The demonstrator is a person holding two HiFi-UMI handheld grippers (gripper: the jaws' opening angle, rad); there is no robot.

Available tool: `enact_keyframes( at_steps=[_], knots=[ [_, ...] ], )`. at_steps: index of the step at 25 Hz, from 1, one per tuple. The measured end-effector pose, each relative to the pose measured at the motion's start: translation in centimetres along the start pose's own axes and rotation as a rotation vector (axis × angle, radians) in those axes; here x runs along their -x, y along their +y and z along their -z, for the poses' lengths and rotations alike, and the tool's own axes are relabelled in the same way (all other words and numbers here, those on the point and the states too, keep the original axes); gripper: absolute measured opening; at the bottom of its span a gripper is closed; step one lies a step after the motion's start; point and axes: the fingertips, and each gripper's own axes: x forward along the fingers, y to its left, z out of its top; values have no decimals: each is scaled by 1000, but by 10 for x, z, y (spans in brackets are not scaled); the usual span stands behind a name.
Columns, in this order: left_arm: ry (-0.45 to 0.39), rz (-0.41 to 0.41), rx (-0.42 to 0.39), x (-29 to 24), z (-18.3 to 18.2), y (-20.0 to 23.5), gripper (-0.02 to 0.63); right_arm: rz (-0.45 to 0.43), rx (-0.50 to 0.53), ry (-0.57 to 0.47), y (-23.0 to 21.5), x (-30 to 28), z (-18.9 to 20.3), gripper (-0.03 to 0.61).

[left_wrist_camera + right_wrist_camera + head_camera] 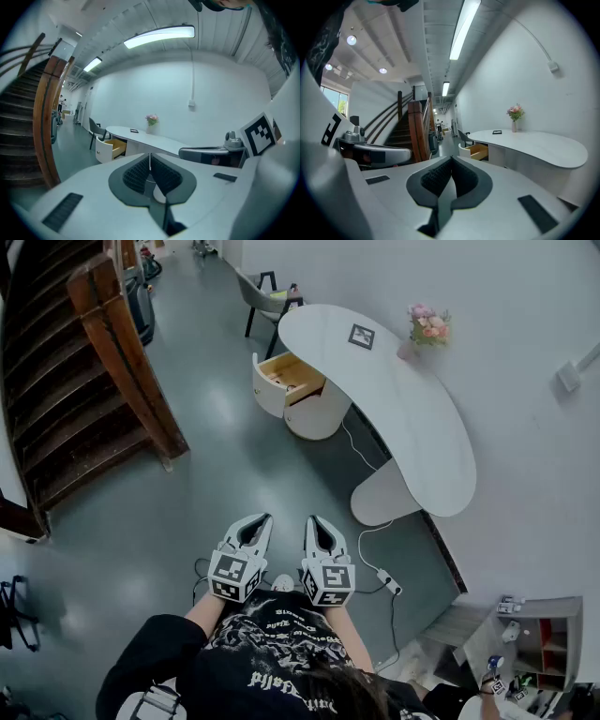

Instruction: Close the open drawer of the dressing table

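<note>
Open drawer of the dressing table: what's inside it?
The drawer shows light wood inside, and no item can be made out from here. Its rear end is covered by the tabletop.

A person holds the left gripper (257,521) and right gripper (315,523) side by side, just apart, in front of the chest, forearms reaching forward. Both pairs of fingers (136,174) are pressed together, gripping nothing.

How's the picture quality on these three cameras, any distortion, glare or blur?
Head view: evenly lit, slightly bent at edges, curved white dressing table sharp. Left gripper view: strong fisheye with black corners, ceiling light strip blown out, left tool soft up close. Right gripper view: same fisheye, open wood-lined drawer small but clear.
</note>
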Motion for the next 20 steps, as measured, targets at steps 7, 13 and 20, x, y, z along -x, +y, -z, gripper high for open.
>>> enact_keyframes(
  at_steps=[7,13,20],
  knots=[
    [-35,-35,-23,-13,-14,-3,28,-5,-11,-31,-27,3,-5,26],
    [-52,-60,-34,-22,-14,-9,28,-8,-16,-50,-51,7,-4,26],
    [-74,-106,-19,-28,-18,-9,28,-1,-18,-45,-77,13,-2,26]
  ],
)
